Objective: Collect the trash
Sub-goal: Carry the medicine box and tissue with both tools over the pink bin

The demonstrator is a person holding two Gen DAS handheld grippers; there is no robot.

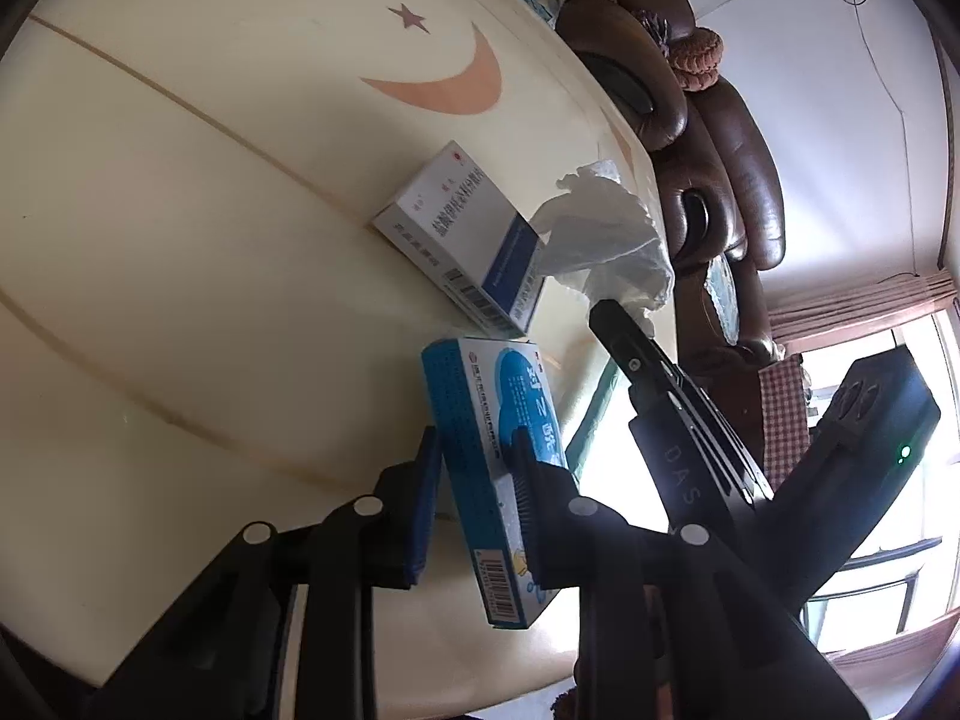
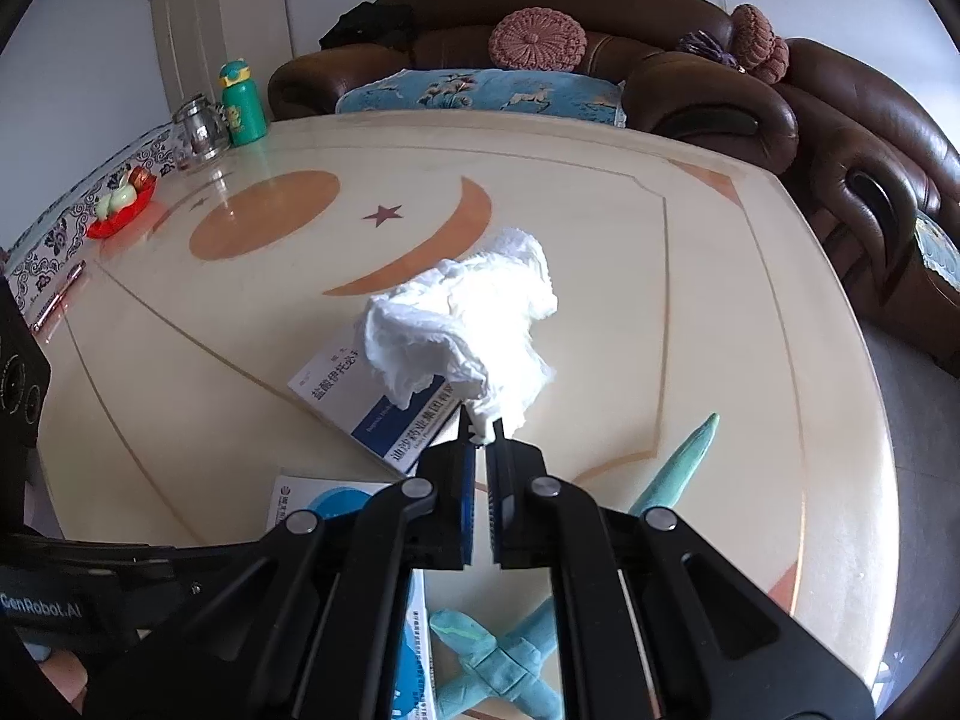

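Currently the left gripper has its 2 fingers closed on a blue medicine box, one pad on each long side, the box tilted with its barcode end toward the camera. From the left wrist view a second, white and blue medicine box lies flat on the bench at about 12 o'clock from the held one, close to it but apart.

The right gripper has its fingers pressed nearly together, pinching a twisted corner of a crumpled white tissue. The tissue billows out beyond the fingertips and appears clear of the bench top. In the left wrist view the same tissue sits at about 1 o'clock from the blue box, just beside the white and blue box, with the right gripper's black finger reaching in from the lower right.

On the cream bench, inlaid with an orange crescent and a dark star, a teal plush toy lies at 6 o'clock in the right wrist view, partly hidden under the gripper frame. At about 10 o'clock near the far edge stand a green bottle and a glass jar, with a red dish nearby. A brown leather sofa with round knitted cushions runs behind the bench from 12 to 3 o'clock.
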